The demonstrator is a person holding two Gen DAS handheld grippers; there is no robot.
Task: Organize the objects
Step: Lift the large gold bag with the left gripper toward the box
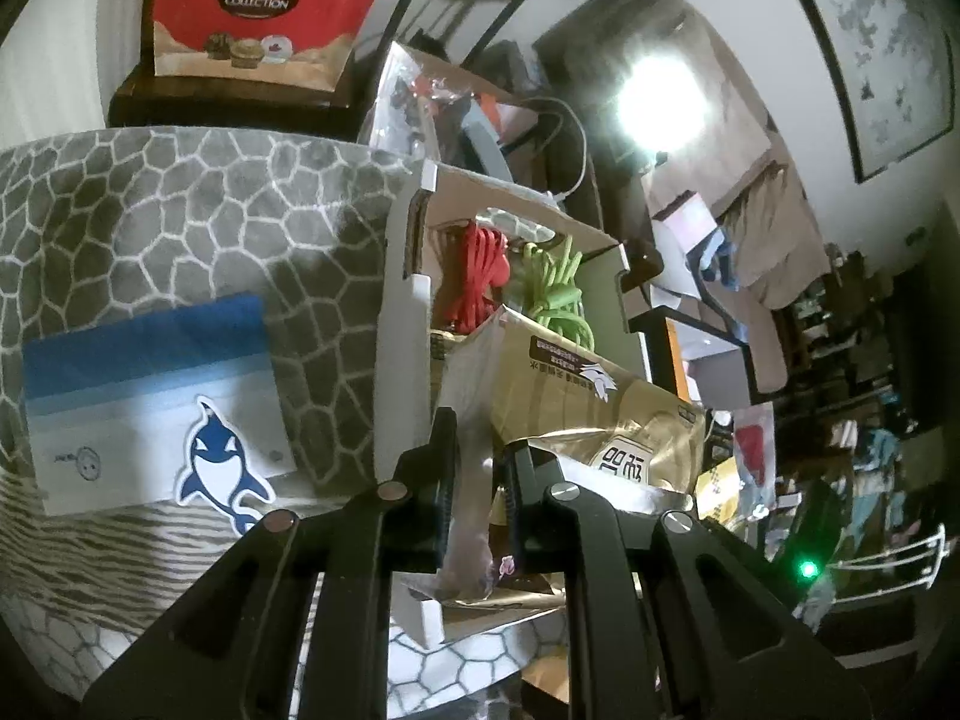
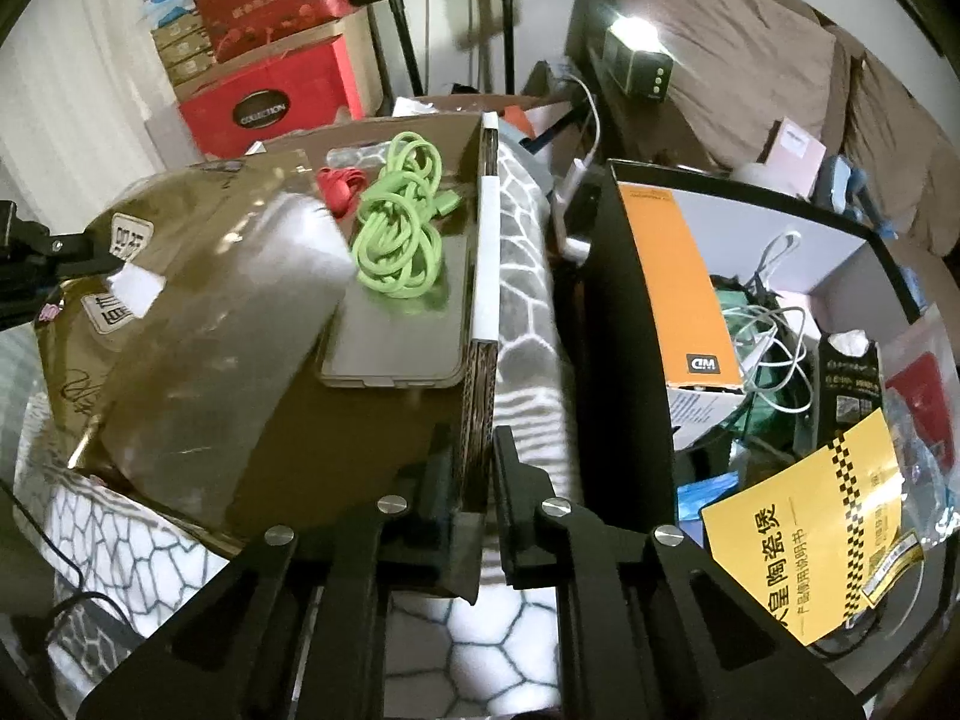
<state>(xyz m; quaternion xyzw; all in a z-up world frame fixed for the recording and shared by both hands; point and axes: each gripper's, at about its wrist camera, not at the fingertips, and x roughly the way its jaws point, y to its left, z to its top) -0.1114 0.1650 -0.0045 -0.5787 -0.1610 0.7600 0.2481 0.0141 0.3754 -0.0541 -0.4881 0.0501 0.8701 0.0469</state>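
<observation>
- My left gripper (image 1: 477,501) is clamped on the gold bag (image 1: 576,414), which hangs over the cardboard box (image 2: 480,324); its slick foil could slip out.
- My right gripper (image 2: 477,480) pinches the box wall; tilting it would spill the green cable (image 2: 399,228).

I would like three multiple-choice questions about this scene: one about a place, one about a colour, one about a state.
1. Where does the green cable lie?
A. inside the cardboard box
B. on the yellow booklet
C. on the blue and white box

2. What colour is the smaller cable beside the green one?
A. white
B. red
C. black

3. What is the right gripper doing?
A. hanging open over the box
B. shut on the cardboard box wall
C. shut on the green cable

Answers: 1 A, it rests inside the cardboard box. 2 B, it is red in both views. 3 B, its fingers close on the box edge.
</observation>
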